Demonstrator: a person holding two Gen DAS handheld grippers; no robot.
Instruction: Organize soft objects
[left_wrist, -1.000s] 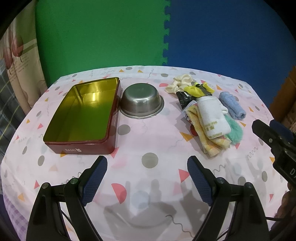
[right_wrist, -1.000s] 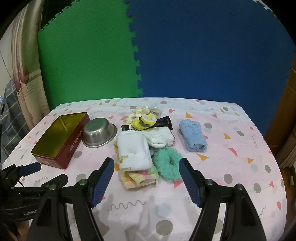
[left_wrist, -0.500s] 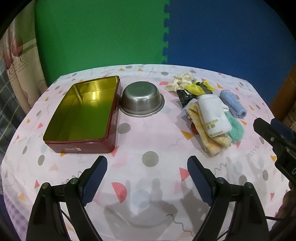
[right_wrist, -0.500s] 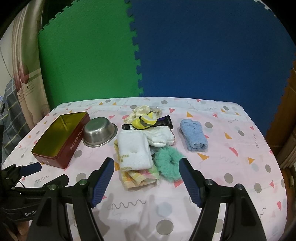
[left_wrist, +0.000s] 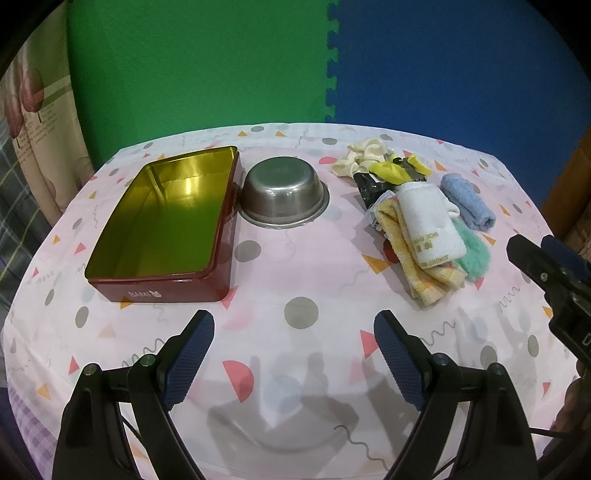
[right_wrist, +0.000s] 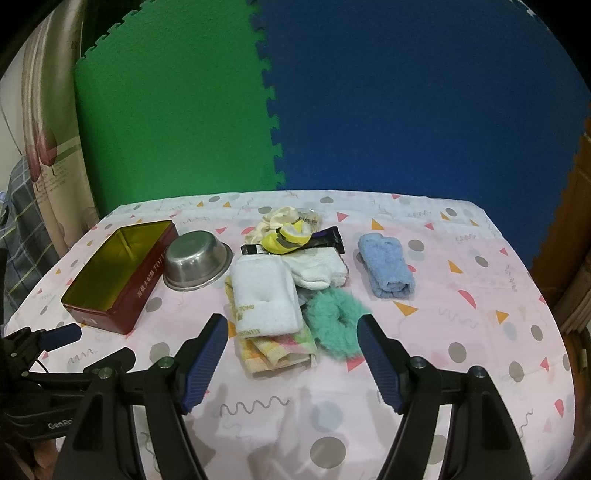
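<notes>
A pile of soft things lies on the table: a white folded towel (right_wrist: 264, 295) on a yellow checked cloth (right_wrist: 275, 350), a green fluffy scrunchie (right_wrist: 334, 325), white socks (right_wrist: 314, 271), a yellow item (right_wrist: 284, 238) and a cream scrunchie (right_wrist: 273, 221). A rolled blue towel (right_wrist: 386, 271) lies apart to the right. The pile also shows in the left wrist view, with the white towel (left_wrist: 430, 225) on top. My right gripper (right_wrist: 290, 341) is open, just short of the pile. My left gripper (left_wrist: 293, 339) is open and empty over bare cloth, in front of the red tin (left_wrist: 166, 221).
The open red tin with a gold inside (right_wrist: 118, 280) stands at the left, a steel bowl (right_wrist: 197, 260) next to it. A black packet (right_wrist: 325, 236) lies under the pile. Green and blue foam mats stand behind the table (left_wrist: 295, 295).
The right gripper has come slightly closer to the pile. The left gripper has barely moved. Both stay open.
</notes>
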